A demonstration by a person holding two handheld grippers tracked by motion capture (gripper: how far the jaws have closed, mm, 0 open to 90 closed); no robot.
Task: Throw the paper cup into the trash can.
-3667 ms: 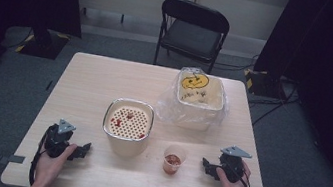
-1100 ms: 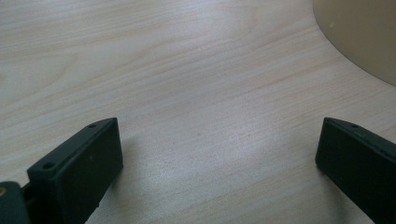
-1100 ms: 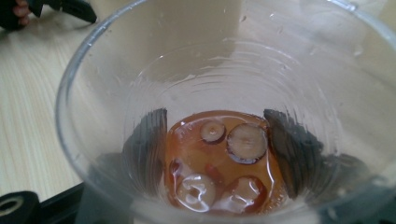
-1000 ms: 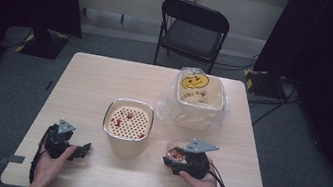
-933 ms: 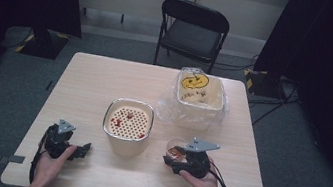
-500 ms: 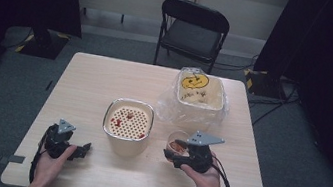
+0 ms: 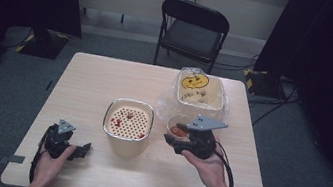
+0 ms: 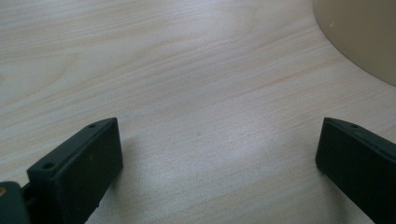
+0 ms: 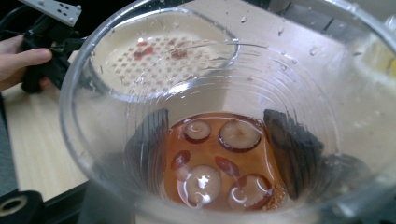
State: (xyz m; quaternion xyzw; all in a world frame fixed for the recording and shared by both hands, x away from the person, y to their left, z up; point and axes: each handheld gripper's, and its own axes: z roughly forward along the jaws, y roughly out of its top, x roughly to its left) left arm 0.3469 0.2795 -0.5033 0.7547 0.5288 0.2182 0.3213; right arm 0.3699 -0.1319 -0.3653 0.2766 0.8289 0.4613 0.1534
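My right gripper (image 7: 173,142) is shut on a clear plastic cup (image 7: 178,127) and holds it above the table, just right of the beige strainer tub (image 7: 128,124). In the right gripper view the cup (image 9: 205,93) holds red liquid with several round fruit pieces (image 9: 219,163), and both jaws show dark through its walls. The strainer tub (image 9: 163,51) lies beyond its rim, with a few red bits on the perforated insert. My left gripper (image 7: 78,150) rests on the table (image 7: 106,79) at the front left, open (image 8: 219,163) with nothing between its jaws.
A beige tub with a pumpkin face, wrapped in clear plastic (image 7: 198,94), stands at the back right, close behind the raised cup. A black folding chair (image 7: 192,29) stands beyond the table's far edge. The strainer tub's wall (image 8: 359,32) is just ahead of the left gripper.
The right gripper went from the table's right edge to the cup, shut on it and has lifted it off the table. The left hand has stayed put.
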